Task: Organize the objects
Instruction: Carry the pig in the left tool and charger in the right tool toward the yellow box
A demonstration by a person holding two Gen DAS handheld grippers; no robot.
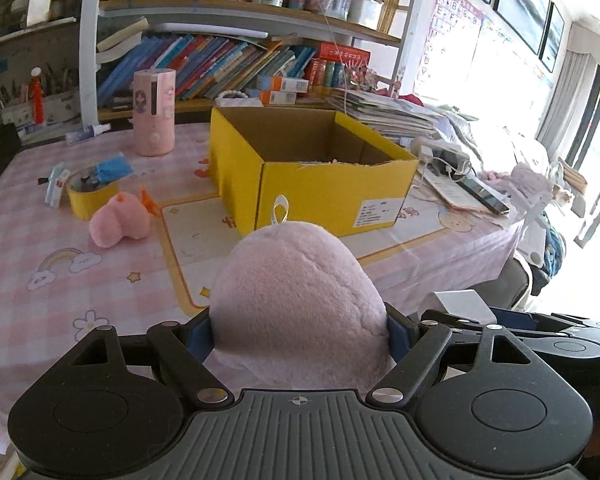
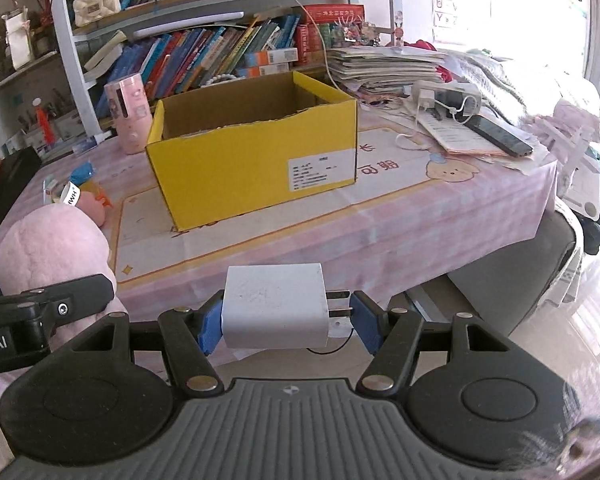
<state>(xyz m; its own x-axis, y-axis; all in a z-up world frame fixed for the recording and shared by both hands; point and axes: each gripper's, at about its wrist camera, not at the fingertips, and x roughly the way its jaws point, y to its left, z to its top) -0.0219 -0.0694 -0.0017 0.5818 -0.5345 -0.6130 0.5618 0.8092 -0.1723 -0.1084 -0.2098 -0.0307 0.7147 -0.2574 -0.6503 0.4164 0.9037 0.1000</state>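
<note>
My left gripper (image 1: 299,330) is shut on a big pale pink plush toy (image 1: 296,300), which bulges up between the blue pads and hides the table just ahead. The same plush toy (image 2: 56,248) shows at the left of the right wrist view. My right gripper (image 2: 286,322) is shut on a white plug charger (image 2: 274,306), its metal prongs pointing at the right pad. An open yellow cardboard box (image 1: 332,184) stands on the pink tablecloth ahead of both grippers, also seen as the yellow box (image 2: 256,168). The charger (image 1: 456,304) peeks in at the right of the left wrist view.
A small pink plush (image 1: 118,220), a yellow tape roll (image 1: 90,196) and a pink cylinder (image 1: 155,112) sit left of the box. A phone (image 2: 500,134), papers and a power strip (image 2: 448,94) lie at its right. Bookshelves (image 1: 220,60) stand behind. The table edge (image 2: 420,252) is near.
</note>
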